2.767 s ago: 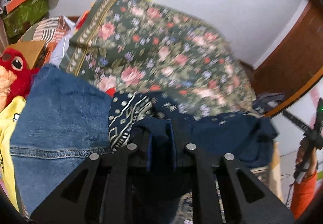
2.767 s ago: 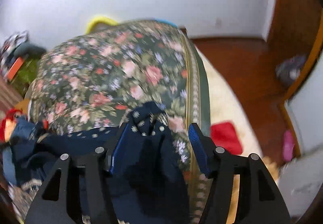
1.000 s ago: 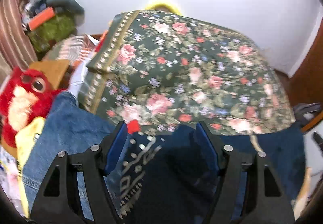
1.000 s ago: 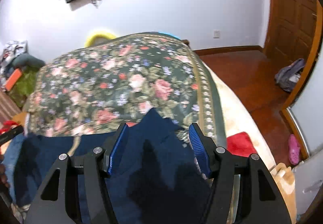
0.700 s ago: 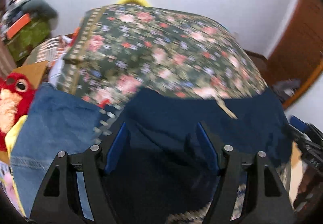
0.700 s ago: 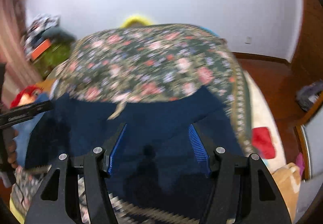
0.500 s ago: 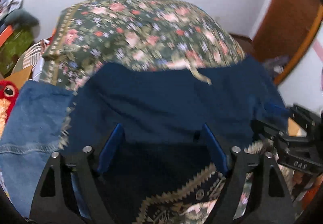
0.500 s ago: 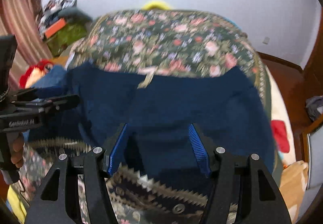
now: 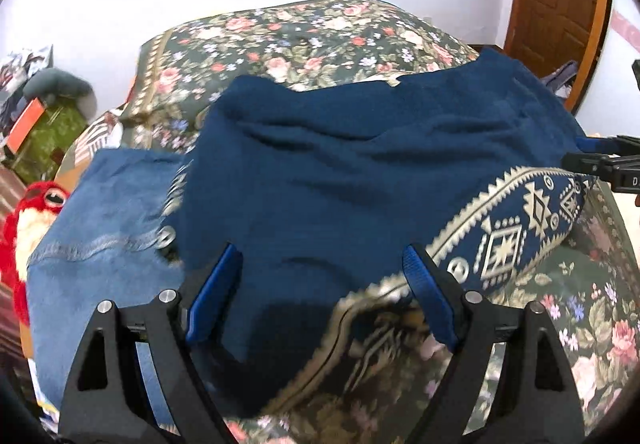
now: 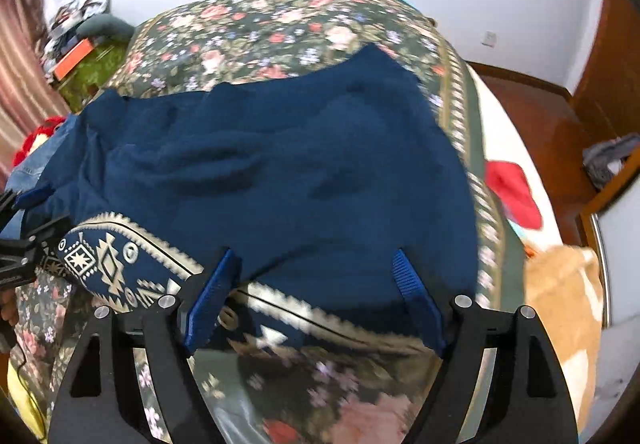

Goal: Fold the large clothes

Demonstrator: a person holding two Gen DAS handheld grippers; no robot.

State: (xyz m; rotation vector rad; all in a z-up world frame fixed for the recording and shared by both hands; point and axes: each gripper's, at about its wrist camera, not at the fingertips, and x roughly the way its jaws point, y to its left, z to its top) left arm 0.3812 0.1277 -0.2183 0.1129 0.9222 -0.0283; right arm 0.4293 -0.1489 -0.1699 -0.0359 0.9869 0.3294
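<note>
Released: navy garment (image 9: 360, 172) now flat | beneath both open jaws

The left gripper (image 9: 322, 276) points down at a slant. Its two black arms stand wide apart and the blue pads (image 9: 216, 292) squeeze nothing. The right gripper (image 10: 316, 280) also tips down, and its jaws are opening, with its blue pads (image 10: 416, 300) pressing on nothing. Each gripper peeks in at the edge of the other's view, one beside the other.
</note>
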